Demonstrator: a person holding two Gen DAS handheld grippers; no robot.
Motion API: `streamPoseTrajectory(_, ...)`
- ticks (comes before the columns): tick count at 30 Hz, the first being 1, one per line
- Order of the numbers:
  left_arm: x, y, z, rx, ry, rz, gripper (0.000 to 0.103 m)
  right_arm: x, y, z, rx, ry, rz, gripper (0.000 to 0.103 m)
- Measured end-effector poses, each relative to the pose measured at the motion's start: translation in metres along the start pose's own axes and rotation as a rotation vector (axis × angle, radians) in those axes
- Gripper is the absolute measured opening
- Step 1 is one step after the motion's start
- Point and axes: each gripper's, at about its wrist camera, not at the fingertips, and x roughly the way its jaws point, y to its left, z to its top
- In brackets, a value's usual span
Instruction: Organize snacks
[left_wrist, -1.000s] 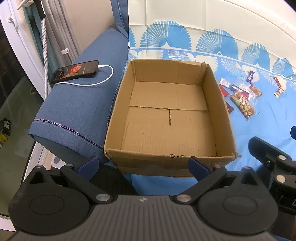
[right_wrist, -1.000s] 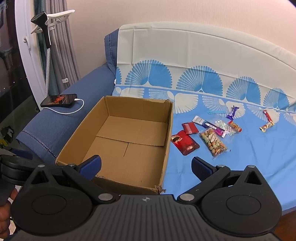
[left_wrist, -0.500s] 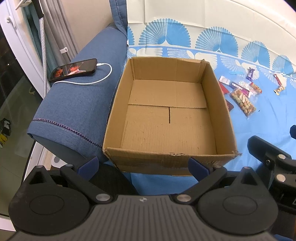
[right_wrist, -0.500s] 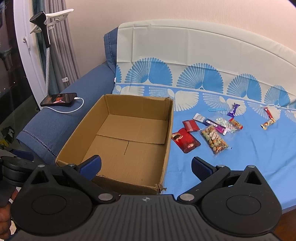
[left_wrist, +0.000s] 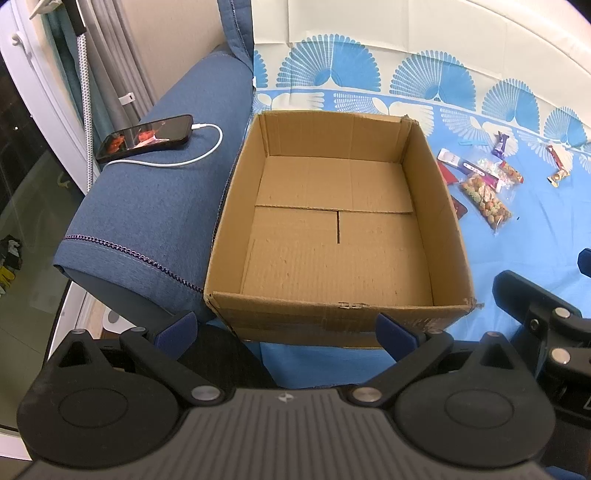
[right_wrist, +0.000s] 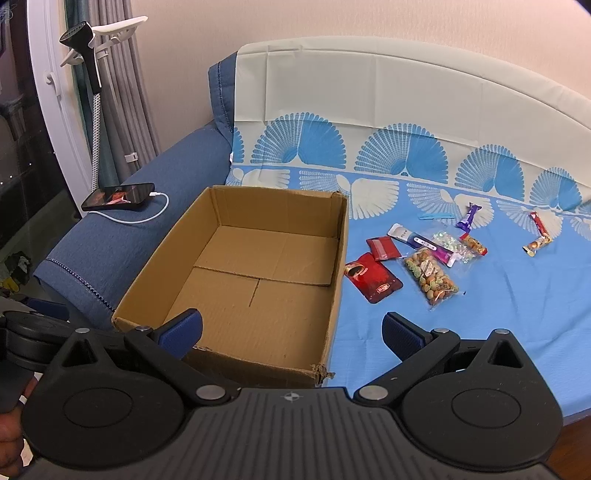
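An open cardboard box (left_wrist: 448, 221) (right_wrist: 340, 258) stands on the blue sofa cover, with nothing inside. Several snack packets lie to its right: a red pouch (right_wrist: 373, 277), a smaller red packet (right_wrist: 383, 248), a clear bag of nuts (right_wrist: 430, 277) (left_wrist: 484, 202), a white-and-purple bar (right_wrist: 421, 243), a purple wrapper (right_wrist: 468, 216) and a red bar (right_wrist: 538, 234). My left gripper (left_wrist: 286, 330) is open and empty in front of the box's near wall. My right gripper (right_wrist: 291, 332) is open and empty over the box's near right corner.
A phone (left_wrist: 146, 138) on a white charging cable (left_wrist: 192, 157) lies on the blue sofa arm (left_wrist: 147, 221) left of the box. A garment steamer stand (right_wrist: 94, 92) and curtains are beyond the arm. The other gripper's body (left_wrist: 546, 325) shows at the left view's right edge.
Both views have shifted slightly; the box and snacks sit a little lower in the frames. Nothing has been grasped or moved.
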Motion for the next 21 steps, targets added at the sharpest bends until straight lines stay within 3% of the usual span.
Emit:
streamPoseTrajectory(13, 0.008, -0.002, 0.015, -0.011, 0.016, 0.018, 0.103, 0.008, -0.023, 0.001, 0.060, -0.042, 0.015, 0.103)
streamPoseTrajectory(21, 0.019, -0.005, 0.042, -0.007, 0.020, 0.071, 0.103, 0.045, -0.099, -0.005, 0.233, 0.027, -0.121, 0.103)
